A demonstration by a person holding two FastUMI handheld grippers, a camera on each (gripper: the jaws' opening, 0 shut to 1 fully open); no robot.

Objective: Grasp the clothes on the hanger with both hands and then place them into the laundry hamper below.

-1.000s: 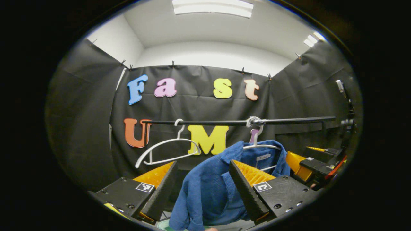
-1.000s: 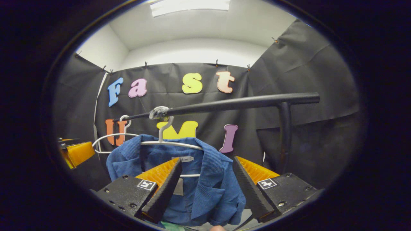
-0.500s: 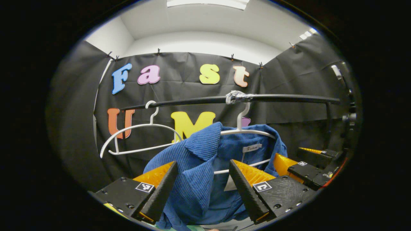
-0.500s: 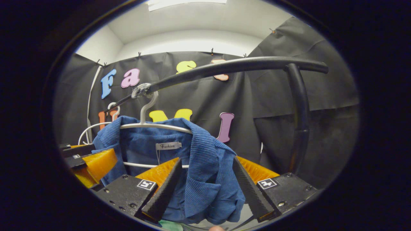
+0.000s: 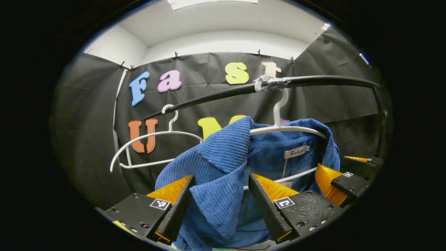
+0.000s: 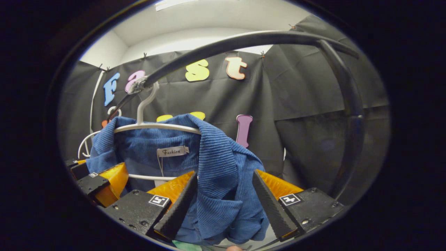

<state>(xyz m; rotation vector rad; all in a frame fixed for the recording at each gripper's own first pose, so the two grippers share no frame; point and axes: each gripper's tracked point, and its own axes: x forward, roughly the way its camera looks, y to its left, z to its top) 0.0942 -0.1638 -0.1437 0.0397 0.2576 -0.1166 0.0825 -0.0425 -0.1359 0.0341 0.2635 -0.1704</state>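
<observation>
Empty hanger (image 5: 153, 146) beside the blue shirt (image 5: 223, 181) on rail (image 5: 313, 82).

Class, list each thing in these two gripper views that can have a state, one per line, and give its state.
Blue jacket: hanging on its hanger, collar open.
White hanger: hooked on the rail, loaded.
Second hanger: hooked on the rail, bare.
Left gripper: open, fingers either side of a jacket fold.
Right gripper: open, fingers either side of a fold.

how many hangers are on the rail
2: a bare white plastic hanger on the black metal rail's left part, and another white hanger carrying the blue corduroy shirt.
</observation>
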